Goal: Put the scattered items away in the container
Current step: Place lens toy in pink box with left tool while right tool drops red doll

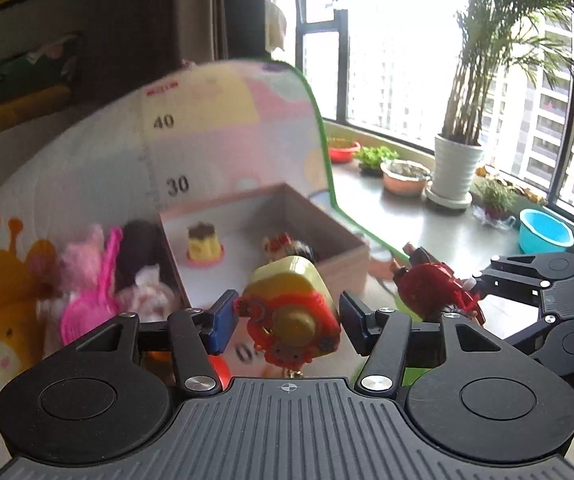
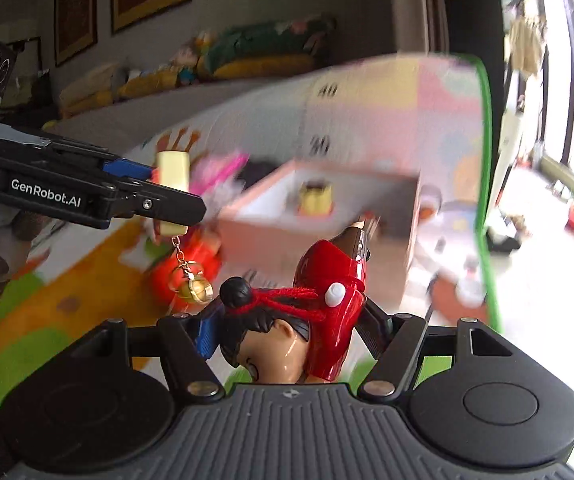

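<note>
My left gripper [image 1: 287, 316] is shut on a yellow and red toy charm [image 1: 293, 312] with a gold bell hanging under it [image 2: 191, 286]. In the right wrist view the charm [image 2: 173, 174] shows as a pale yellow block between the left gripper's fingers [image 2: 159, 200]. My right gripper [image 2: 291, 332] is shut on a red-caped doll figure [image 2: 327, 300] with black hair; the doll [image 1: 433, 286] also appears at the right of the left wrist view. Ahead lies an open cardboard box [image 1: 327, 232] holding a yellow pudding toy [image 1: 203, 246] and another small figure [image 1: 287, 246]. Both grippers hover short of the box.
Pink and plush toys [image 1: 99, 280] lie left of the box on a colourful play mat [image 1: 207, 132] with a green edge. An orange toy [image 2: 191, 268] lies on the mat below the charm. Plant pots [image 1: 455, 168] and a blue basin [image 1: 545, 232] stand by the window.
</note>
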